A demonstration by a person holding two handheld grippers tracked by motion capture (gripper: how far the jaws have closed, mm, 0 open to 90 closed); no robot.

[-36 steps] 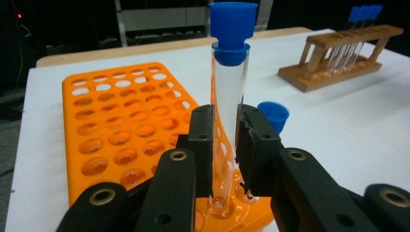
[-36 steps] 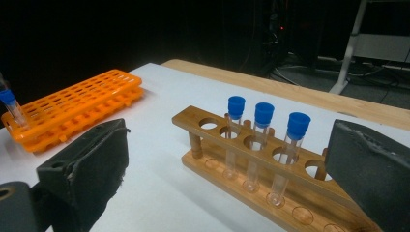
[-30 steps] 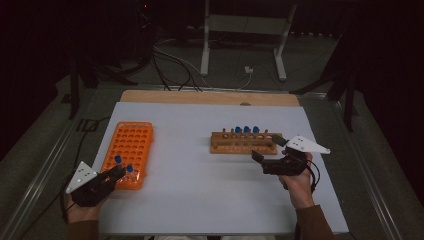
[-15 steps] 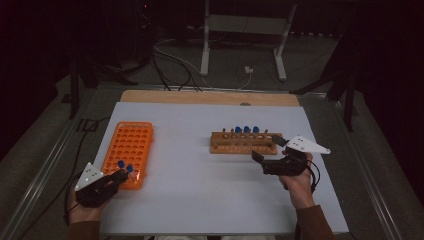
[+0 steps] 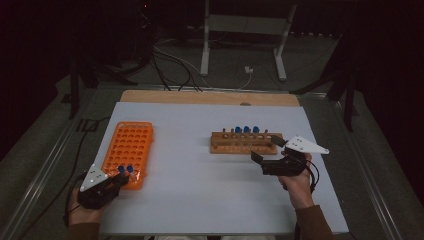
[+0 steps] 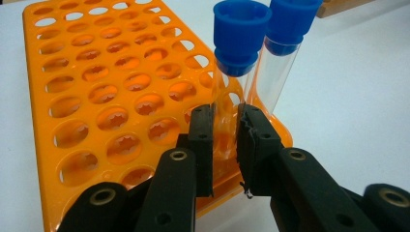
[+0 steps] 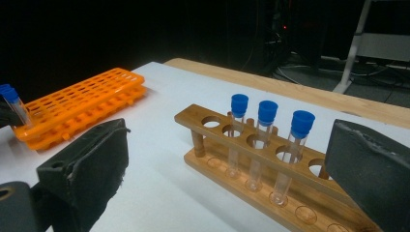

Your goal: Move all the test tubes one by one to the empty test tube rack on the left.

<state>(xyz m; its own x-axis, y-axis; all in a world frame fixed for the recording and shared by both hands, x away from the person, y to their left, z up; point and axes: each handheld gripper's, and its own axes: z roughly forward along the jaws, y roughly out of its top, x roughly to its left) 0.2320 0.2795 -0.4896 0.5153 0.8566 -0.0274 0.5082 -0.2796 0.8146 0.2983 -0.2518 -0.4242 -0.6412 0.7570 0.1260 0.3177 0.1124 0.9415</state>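
At the near left of the table, the left gripper [image 6: 225,140] has its jaws clamped on a blue-capped test tube [image 6: 232,72] seated in the near right corner of the orange rack [image 5: 127,150], a second capped tube [image 6: 285,48] touching beside it. Pulling away while clamped could tip the light rack or knock that neighbour. To the right, the right gripper [image 5: 270,157] waits with jaws wide apart and empty near the wooden rack [image 5: 242,144], holding three tubes.
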